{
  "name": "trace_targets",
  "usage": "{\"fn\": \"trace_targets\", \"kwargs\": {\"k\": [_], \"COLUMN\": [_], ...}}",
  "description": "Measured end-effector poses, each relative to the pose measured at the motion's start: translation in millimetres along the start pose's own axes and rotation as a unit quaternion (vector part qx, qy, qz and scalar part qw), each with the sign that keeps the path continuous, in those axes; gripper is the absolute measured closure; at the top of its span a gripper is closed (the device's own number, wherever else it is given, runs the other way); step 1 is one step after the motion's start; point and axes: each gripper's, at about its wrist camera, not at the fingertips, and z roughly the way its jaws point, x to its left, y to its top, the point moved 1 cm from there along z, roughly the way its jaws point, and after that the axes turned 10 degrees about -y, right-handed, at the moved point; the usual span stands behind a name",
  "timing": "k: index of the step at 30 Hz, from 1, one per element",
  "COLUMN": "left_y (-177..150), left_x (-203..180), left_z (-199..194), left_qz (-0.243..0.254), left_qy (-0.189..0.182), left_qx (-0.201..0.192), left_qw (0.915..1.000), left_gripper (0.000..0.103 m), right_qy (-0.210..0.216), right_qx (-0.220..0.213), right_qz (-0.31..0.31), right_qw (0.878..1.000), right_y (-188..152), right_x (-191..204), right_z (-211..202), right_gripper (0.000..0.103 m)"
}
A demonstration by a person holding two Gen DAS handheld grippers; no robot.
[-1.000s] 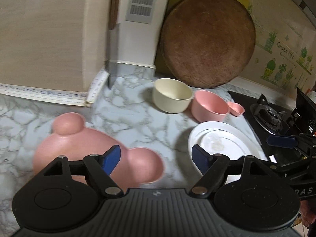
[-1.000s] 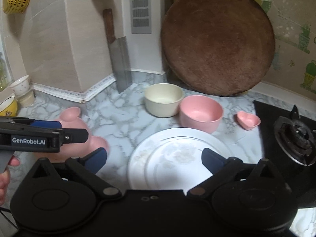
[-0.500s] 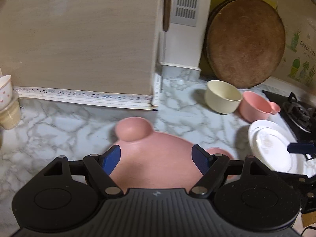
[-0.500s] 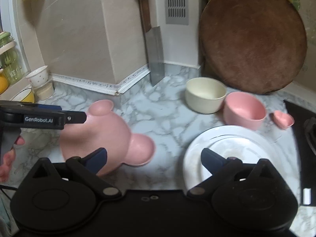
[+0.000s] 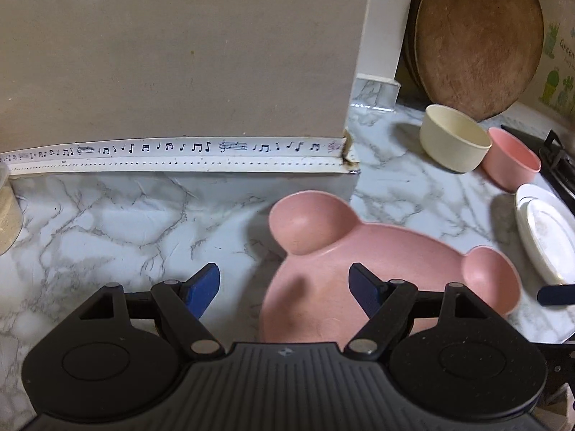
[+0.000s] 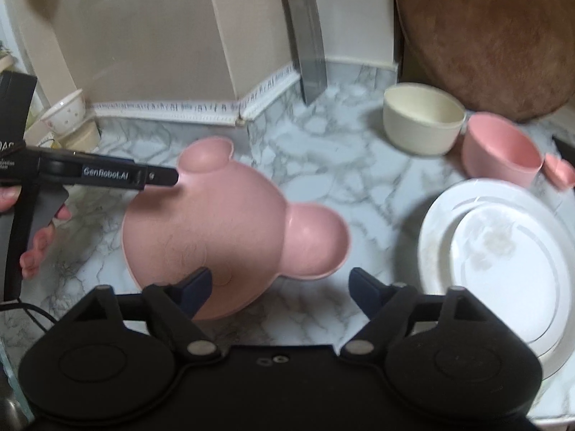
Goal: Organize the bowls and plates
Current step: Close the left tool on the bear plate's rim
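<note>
Left wrist view: the left gripper (image 5: 284, 283) is hanging open and empty over the marble counter (image 5: 107, 222).
Bear-shaped plate: the pink bear-shaped plate (image 5: 391, 273) is lying at 4 o'clock, its near rim reaching between the jaws, with the pads not pressing on it.
Bowls: a cream bowl (image 5: 454, 143) and a pink bowl (image 5: 510, 163) are sitting side by side at 2 o'clock.
Right wrist view: the right gripper (image 6: 280, 287) has just been narrowing, with nothing gripped and the plate edge below it.
White plates: two stacked white plates (image 6: 503, 262) are lying at 3 o'clock.
Small dish: a pink heart-shaped dish (image 6: 559, 174) is sitting beside the pink bowl.
Progress: apart from the stacked white plates, nothing looks sorted yet; the bowls are standing unnested and the bear plate apart.
</note>
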Motion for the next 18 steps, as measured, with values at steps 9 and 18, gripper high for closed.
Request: {"fn": "trace_targets", "kwargs": {"k": [9,18], "left_y": [-1.4,-2.7], "left_x": [19.0,16.4], "left_z": [18.4,20.8], "left_qz": [-0.027,-0.028], "left_qy": [-0.015,-0.033], "left_qx": [0.024,0.036], "left_qw": [0.9992,0.9984], "left_gripper": [0.047,0.079], "right_qy": [0.001,0.015], "right_qx": [0.059,0.067], "right_qz": [0.054,0.064], "right_qw": [0.997,0.996], "right_y": [-0.6,1.0], "right_x": [1.8,1.0], "right_z": [29.9,37.7], "right_gripper": [0.047,0.080]}}
